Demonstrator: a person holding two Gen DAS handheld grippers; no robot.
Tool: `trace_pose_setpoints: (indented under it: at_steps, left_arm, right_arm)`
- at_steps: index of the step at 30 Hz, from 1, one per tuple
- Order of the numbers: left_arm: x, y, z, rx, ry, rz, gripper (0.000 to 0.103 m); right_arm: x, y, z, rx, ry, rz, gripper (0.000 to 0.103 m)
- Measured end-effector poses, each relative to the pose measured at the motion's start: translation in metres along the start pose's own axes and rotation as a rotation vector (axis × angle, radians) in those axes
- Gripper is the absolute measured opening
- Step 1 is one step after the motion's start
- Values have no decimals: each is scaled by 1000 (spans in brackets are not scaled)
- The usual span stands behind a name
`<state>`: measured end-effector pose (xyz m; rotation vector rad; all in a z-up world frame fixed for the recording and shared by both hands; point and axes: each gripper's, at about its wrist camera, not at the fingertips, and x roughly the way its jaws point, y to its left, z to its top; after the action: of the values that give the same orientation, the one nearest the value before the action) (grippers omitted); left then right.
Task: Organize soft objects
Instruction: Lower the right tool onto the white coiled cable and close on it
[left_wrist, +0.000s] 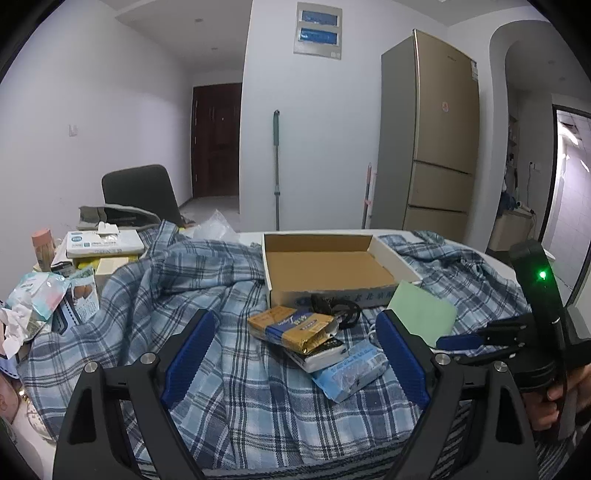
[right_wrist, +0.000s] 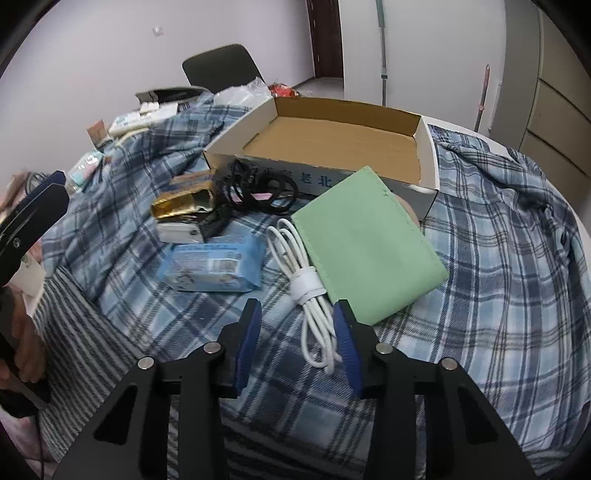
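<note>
Left wrist view: the left gripper (left_wrist: 295, 354) fills the bottom of the frame, its two blue pads spread wide with nothing clamped between them. Beyond them, at centre frame on a blue plaid cloth (left_wrist: 207, 295), lie one gold and blue packet (left_wrist: 291, 326), one pale blue tissue pack (left_wrist: 351, 369) at lower centre and one green cloth (left_wrist: 423, 314) at centre right. One open cardboard box (left_wrist: 325, 269) sits just behind them, nothing visible inside it. At the right edge a hand (left_wrist: 554, 398) holds the right gripper (left_wrist: 461, 341).

In the right wrist view that gripper's two pads sit much closer together at bottom centre, released, with one coiled white cable (right_wrist: 303, 288) reaching between them; neither pad visibly presses it. The green cloth lies just right of the cable, leaning on the box's front wall. One tangle of black cord (right_wrist: 255, 192) lies at upper centre against the box.
</note>
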<state>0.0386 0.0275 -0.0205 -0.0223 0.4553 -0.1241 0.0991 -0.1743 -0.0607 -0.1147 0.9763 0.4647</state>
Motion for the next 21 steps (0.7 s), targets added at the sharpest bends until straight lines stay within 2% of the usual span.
trace_pose_setpoints:
  at_steps: [3, 7, 8, 9, 12, 14, 18, 21]
  left_arm:
    - [4, -3, -4, 19, 16, 8, 91]
    - [5, -9, -5, 48, 17, 4, 91]
    - [6, -10, -6, 53, 24, 9, 91]
    - [8, -10, -6, 55, 31, 10, 91]
    - [9, -8, -6, 44, 39, 0, 91]
    - [7, -4, -6, 24, 26, -29, 91]
    - [2, 1, -6, 1, 4, -27, 91]
    - [3, -1, -5, 12, 11, -20, 91]
  right_arm:
    - [10, -2, 3, -8, 46, -6, 36]
    - [13, 0, 6, -36, 61, -24, 34]
    - [14, -1, 6, -34, 62, -31, 30]
    - [14, -1, 6, -33, 63, -41, 21]
    - [13, 1, 2, -52, 75, -39, 10]
    - [7, 4, -1, -71, 71, -36, 8]
    - [-4, 3, -6, -10, 83, 27, 8]
    - [-10, 9, -12, -27, 76, -16, 8]
